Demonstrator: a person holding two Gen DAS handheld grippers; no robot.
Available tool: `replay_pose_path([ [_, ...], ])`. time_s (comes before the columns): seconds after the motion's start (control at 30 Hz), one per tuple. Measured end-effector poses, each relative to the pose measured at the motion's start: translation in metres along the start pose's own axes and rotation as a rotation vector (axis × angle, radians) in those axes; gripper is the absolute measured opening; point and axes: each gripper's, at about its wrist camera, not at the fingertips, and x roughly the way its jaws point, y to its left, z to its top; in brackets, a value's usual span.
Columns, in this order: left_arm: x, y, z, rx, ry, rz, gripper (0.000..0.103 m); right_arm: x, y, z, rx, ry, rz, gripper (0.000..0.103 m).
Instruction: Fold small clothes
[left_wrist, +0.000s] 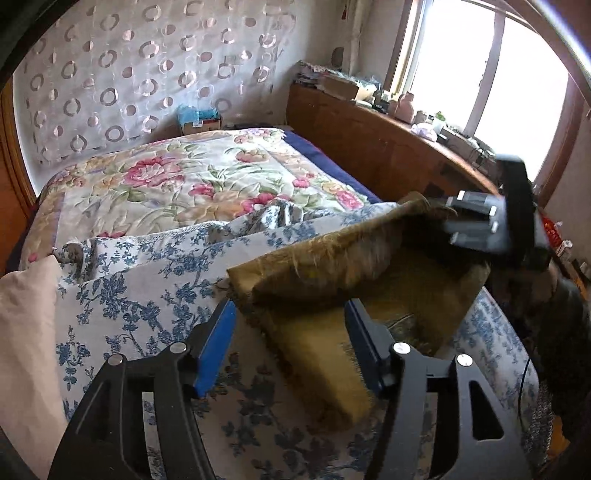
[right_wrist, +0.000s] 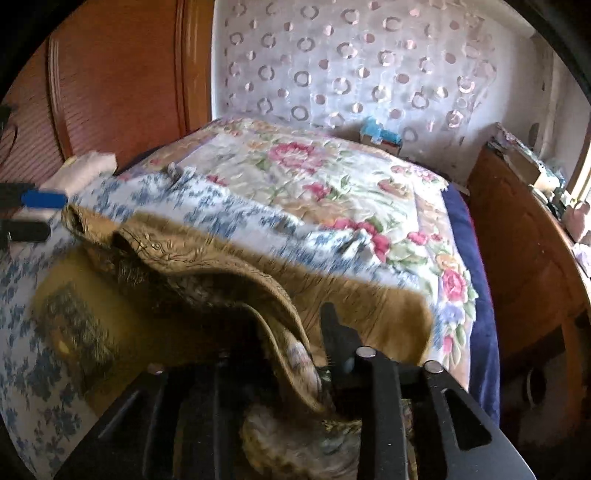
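Note:
An olive-brown cloth (left_wrist: 332, 266) lies partly folded on the blue-flowered sheet (left_wrist: 147, 295) of the bed. My left gripper (left_wrist: 291, 332) is open, its blue pads on either side of the cloth's near edge, holding nothing. My right gripper (left_wrist: 476, 225) shows at the right of the left wrist view, shut on the cloth's far corner, which is lifted over the rest. In the right wrist view the cloth (right_wrist: 221, 266) drapes up into my right gripper (right_wrist: 317, 365), pinched between its fingers. My left gripper's blue pad (right_wrist: 42, 199) shows at the far left.
A floral quilt (left_wrist: 192, 177) covers the far part of the bed. A white pillow (left_wrist: 26, 325) lies at the left. A wooden cabinet (left_wrist: 388, 147) with clutter runs along the right under the window. A small box (left_wrist: 199, 120) stands by the curtain.

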Motion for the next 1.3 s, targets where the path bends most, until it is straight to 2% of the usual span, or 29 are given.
replay_pose_path([
  [0.17,0.02,0.007,0.0,-0.008,0.038,0.011,0.062,-0.009,-0.011,0.028,0.033,-0.064,-0.082,0.049],
  [0.3,0.034,0.011,0.004,-0.012,0.059,0.017,0.062,-0.003,-0.013,0.045,0.042,-0.05,-0.14,0.049],
  [0.4,0.045,0.015,0.008,-0.022,0.072,0.02,0.062,-0.014,-0.01,0.048,0.065,-0.069,-0.164,0.053],
  [0.47,0.05,0.018,0.011,-0.028,0.075,0.023,0.062,-0.032,-0.001,0.038,0.082,-0.093,-0.176,0.057],
  [0.6,0.059,0.024,0.015,-0.048,0.086,0.013,0.063,-0.05,0.01,-0.009,0.094,-0.094,-0.134,0.063],
  [0.77,0.076,0.033,0.014,-0.09,0.119,-0.017,0.063,-0.037,0.0,-0.05,0.154,0.013,-0.133,0.065],
  [0.83,0.077,0.034,0.016,-0.09,0.106,-0.014,0.064,-0.029,-0.008,-0.063,0.213,0.039,-0.123,0.065],
  [0.9,0.079,0.033,0.019,-0.085,0.111,-0.011,0.064,-0.022,-0.014,-0.071,0.263,0.051,-0.086,0.065],
  [1.07,0.082,0.035,0.023,-0.089,0.108,-0.017,0.064,-0.011,-0.015,-0.077,0.288,0.049,-0.017,0.065],
  [1.23,0.084,0.035,0.022,-0.075,0.072,-0.045,0.063,0.001,-0.036,-0.074,0.323,0.059,0.077,0.065],
  [1.3,0.084,0.036,0.023,-0.067,0.062,-0.048,0.058,0.005,-0.045,-0.072,0.306,0.047,0.101,0.065],
])
